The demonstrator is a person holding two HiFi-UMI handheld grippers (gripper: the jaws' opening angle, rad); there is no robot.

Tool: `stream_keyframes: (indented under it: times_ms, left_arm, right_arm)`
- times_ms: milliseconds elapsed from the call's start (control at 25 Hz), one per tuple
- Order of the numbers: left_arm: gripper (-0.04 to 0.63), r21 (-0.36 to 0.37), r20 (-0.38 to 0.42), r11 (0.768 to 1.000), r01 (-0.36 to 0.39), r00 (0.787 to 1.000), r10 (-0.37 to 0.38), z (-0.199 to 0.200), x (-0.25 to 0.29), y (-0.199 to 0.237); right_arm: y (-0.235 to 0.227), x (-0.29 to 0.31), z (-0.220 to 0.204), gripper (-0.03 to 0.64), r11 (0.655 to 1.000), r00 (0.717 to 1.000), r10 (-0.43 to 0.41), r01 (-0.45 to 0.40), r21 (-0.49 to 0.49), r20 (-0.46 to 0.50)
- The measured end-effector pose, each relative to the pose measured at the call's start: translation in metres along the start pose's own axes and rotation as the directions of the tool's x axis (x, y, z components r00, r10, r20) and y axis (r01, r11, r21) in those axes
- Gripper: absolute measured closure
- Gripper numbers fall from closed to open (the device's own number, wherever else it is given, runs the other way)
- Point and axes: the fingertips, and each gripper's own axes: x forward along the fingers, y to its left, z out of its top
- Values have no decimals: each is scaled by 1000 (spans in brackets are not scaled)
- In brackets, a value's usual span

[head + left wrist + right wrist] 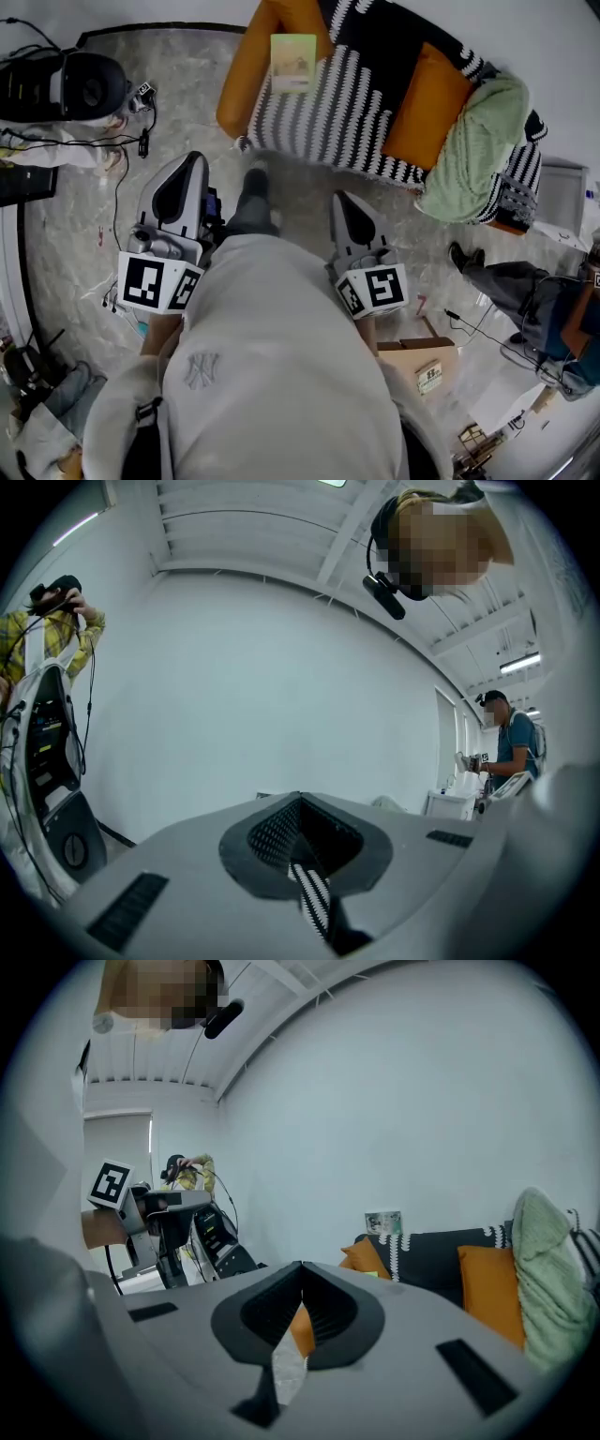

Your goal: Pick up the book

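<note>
The book point(292, 62), pale green with a picture on its cover, rests on the sofa point(246, 80) at the top of the striped throw point(328, 108). In the right gripper view the book point(383, 1223) stands small against the sofa back, far beyond the jaws. My left gripper point(195, 159) and right gripper point(339, 197) are held in front of my body over the marble floor, well short of the sofa. In the left gripper view the left gripper point(300, 799) has its jaws closed together on nothing. The right gripper point(302, 1267) is likewise shut and empty.
Orange cushions point(427, 105) and a green blanket point(478, 150) lie on the sofa's right part. A seated person point(525, 286) and a cardboard box point(422, 361) are at the right. Black equipment point(66, 86) with cables sits at the left. Another person point(511, 747) stands far off.
</note>
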Motion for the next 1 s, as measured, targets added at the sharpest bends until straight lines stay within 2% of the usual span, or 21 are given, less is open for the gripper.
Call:
stream_keyframes:
  times_ms: [520,1000]
  left_arm:
    - [584,-10,-6,999,34,999,-34,22,101,47]
    - [584,-16,3,998,53,999,-53,34,146,93]
  right_arm:
    - [-50,81,47,600,999,999,-48,48,11,8]
    - [-62,134,71,600,996,996,-84,84,1,14]
